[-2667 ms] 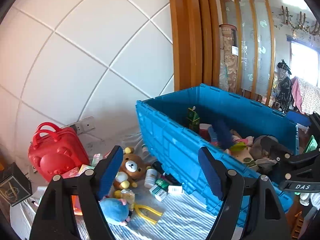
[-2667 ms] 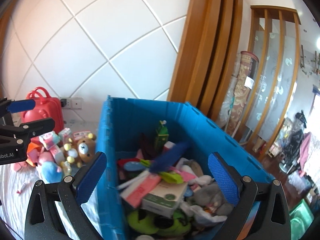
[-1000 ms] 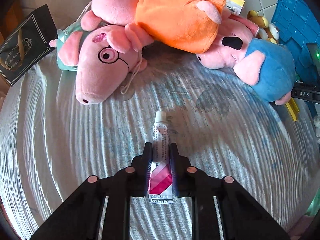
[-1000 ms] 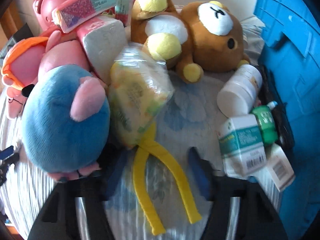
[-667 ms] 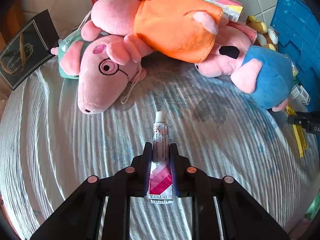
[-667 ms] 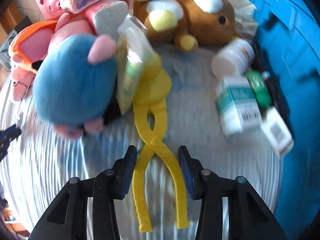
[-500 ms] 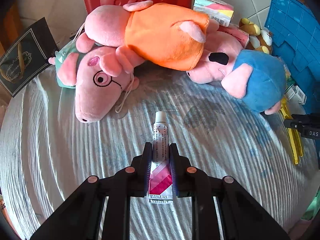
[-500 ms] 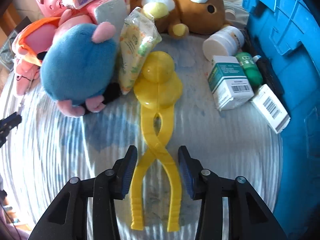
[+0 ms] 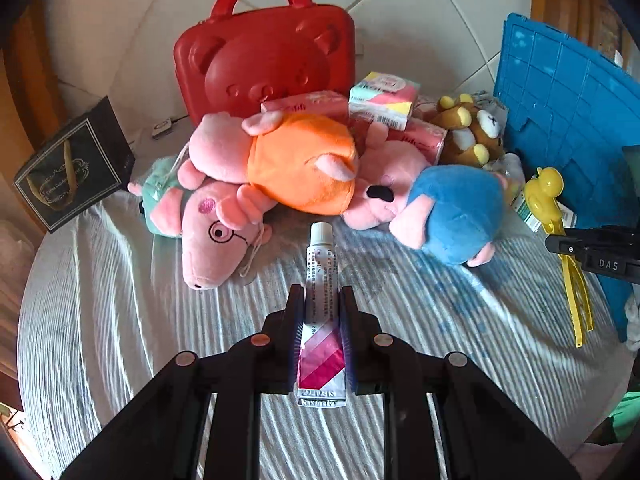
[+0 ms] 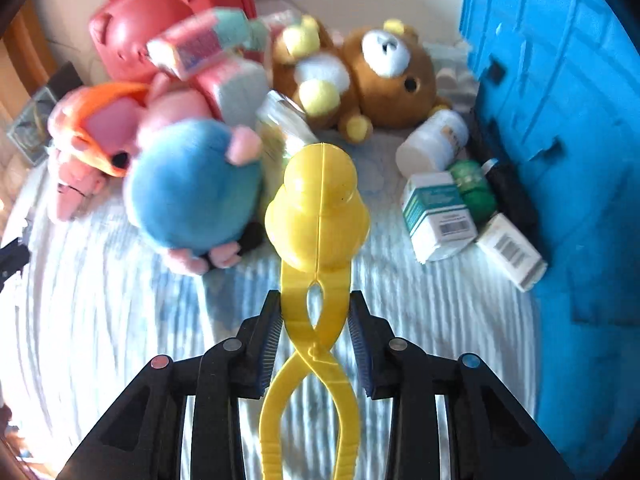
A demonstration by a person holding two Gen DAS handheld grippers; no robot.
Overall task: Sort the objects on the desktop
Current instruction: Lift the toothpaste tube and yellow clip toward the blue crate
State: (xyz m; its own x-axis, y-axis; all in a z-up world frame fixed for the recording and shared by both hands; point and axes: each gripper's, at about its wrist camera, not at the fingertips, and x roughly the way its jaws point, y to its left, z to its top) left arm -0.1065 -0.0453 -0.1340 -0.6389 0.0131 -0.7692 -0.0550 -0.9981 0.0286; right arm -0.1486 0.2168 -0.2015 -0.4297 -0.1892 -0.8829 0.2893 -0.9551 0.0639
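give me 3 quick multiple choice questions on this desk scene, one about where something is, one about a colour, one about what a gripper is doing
1. Where does the brown teddy bear lie?
A. inside the blue crate
B. on the cloth between the plush pile and the blue crate
C. on top of the red case

2. What colour is the duck-shaped tongs?
A. green
B. red
C. yellow

3. What is the left gripper doing?
A. shut on the small tube
B. open over the pink pig plush
C. shut on the black gift bag

Answers:
1 B: the right wrist view shows the bear on the striped cloth, just left of the crate's outer wall.
2 C: its duck head and handles are yellow in both views.
3 A: both pads press the tube's sides, its white cap pointing forward.
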